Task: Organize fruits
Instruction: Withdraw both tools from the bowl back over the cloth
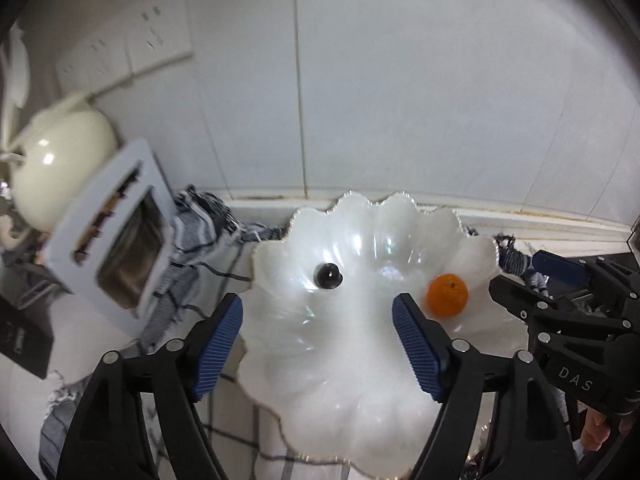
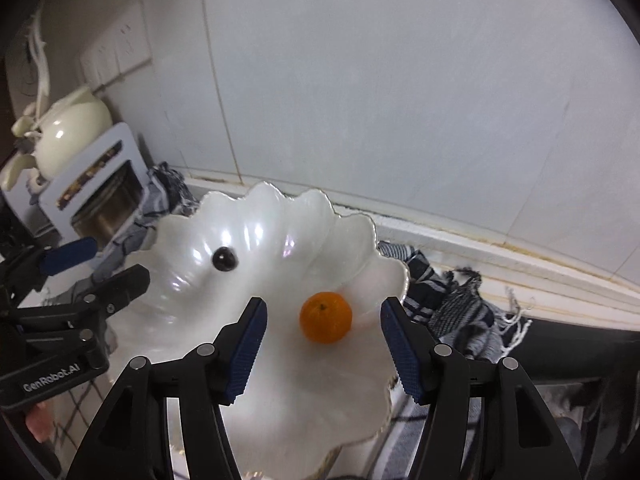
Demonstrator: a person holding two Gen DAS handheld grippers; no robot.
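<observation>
Nearest the right wrist camera, the right claw (image 2: pixel 324 350) stood part-open and empty, its 2 blue pads apart above the near half of the white scalloped bowl (image 2: pixel 256 384). Just beyond the pads, and almost centred between them, the small orange fruit (image 2: pixel 326 317) lay on the bowl's floor, touching neither pad; being round, it offered no long axis to line up with. The left claw (image 1: pixel 318 344) hung likewise empty, with its pads spread wider, over the same bowl, and the dark round fruit (image 1: pixel 328 276) sat a little farther ahead, close to the line between its pads but nearer the left one. So each claw had 1 fruit ahead of it, the right nearer the orange and the left nearer the dark one. The left view showed the orange off beyond its right pad, beside the other claw's black frame. The right view alone showed the dark stove surface (image 2: pixel 568 344) past the fringed checked cloth (image 2: pixel 460 300). Farthest back stood a white toaster (image 2: pixel 96 184), a cream teapot (image 2: pixel 72 132) and the tiled wall (image 2: pixel 400 100).
</observation>
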